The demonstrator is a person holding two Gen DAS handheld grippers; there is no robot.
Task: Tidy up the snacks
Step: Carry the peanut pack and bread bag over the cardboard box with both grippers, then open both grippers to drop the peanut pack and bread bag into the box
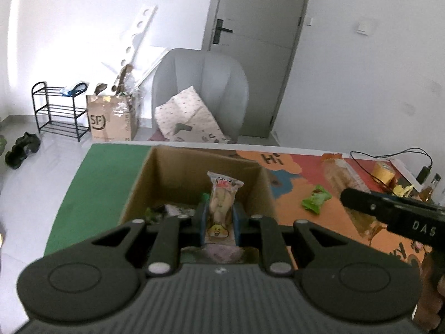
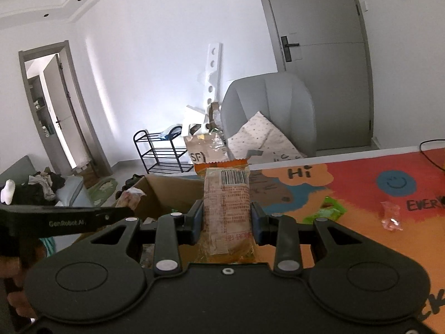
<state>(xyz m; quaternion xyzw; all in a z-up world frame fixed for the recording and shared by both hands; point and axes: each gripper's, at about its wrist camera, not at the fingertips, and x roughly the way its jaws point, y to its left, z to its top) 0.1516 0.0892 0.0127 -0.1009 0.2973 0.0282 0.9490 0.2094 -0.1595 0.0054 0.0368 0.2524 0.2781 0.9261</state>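
My left gripper [image 1: 219, 217] is shut on a clear snack packet [image 1: 222, 200] with a cartoon face and holds it upright over the open cardboard box [image 1: 167, 167], which holds several snacks. My right gripper [image 2: 226, 220] is shut on an orange bread packet [image 2: 226, 194] with a barcode, held upright just right of the box [image 2: 164, 192]. The right gripper's body and its packet show at the right of the left wrist view [image 1: 389, 214]. A green snack packet [image 1: 315, 199] lies on the table right of the box; it also shows in the right wrist view [image 2: 329, 208].
The table has a colourful mat [image 2: 361, 172] and a green area [image 1: 105, 172] left of the box. A small clear wrapper [image 2: 390, 217] lies on the mat. A yellow tape roll [image 1: 383, 171], a charger with cable [image 1: 424, 171] and bottles stand at the far right. A grey chair [image 1: 200, 89] is behind the table.
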